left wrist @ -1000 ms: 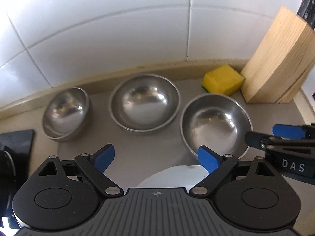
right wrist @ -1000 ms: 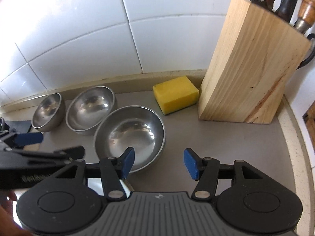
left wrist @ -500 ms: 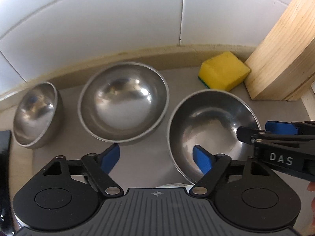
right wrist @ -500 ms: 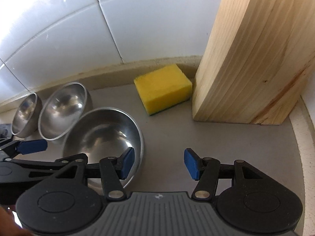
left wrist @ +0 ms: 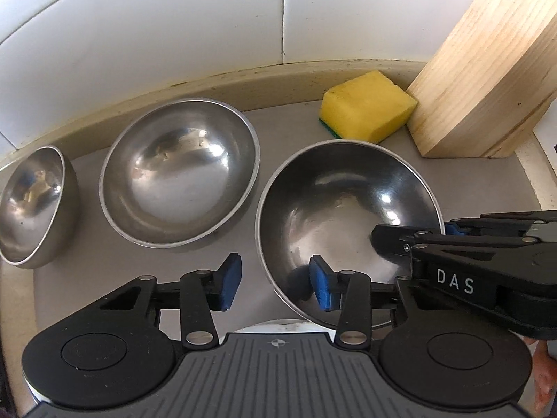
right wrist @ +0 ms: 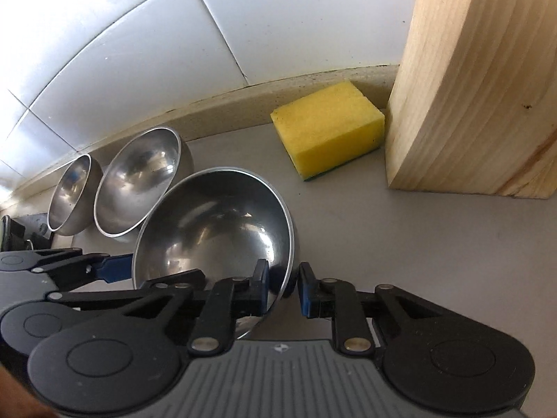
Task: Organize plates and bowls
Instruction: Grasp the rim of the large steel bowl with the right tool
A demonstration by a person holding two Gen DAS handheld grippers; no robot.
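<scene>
White wall tiles (left wrist: 181, 35) and a grey counter (left wrist: 289, 132) fill the left wrist view, where the left gripper (left wrist: 275, 280) points steeply down with its jaws astride the near-left rim of the largest steel bowl (left wrist: 344, 209): one blue pad sits outside the wall, the other inside, and the jaws have just been closing, though a gap still shows on the outer side, so they are not yet clamped. At three o'clock the right gripper (left wrist: 449, 228) reaches in over the bowl's right rim. This bowl is shiny, empty and tipped up toward the wall, with a white plate's edge (left wrist: 278, 327) showing beneath it at six o'clock. A middle bowl (left wrist: 179, 170) lies at ten o'clock and a small bowl (left wrist: 31, 205) at nine, a yellow sponge (left wrist: 369, 109) at one, touching a wooden knife block (left wrist: 487, 69). From the right wrist view, over the same counter (right wrist: 383, 230), the right gripper (right wrist: 283, 287) is angled down and clenched on the big bowl's (right wrist: 216, 223) right rim, pads pressing either side of the thin wall. The left gripper (right wrist: 115, 271) comes in at nine o'clock against the bowl's far edge. Both other bowls (right wrist: 139, 181) (right wrist: 71, 195) stand at ten o'clock, the sponge (right wrist: 327, 125) at one.
</scene>
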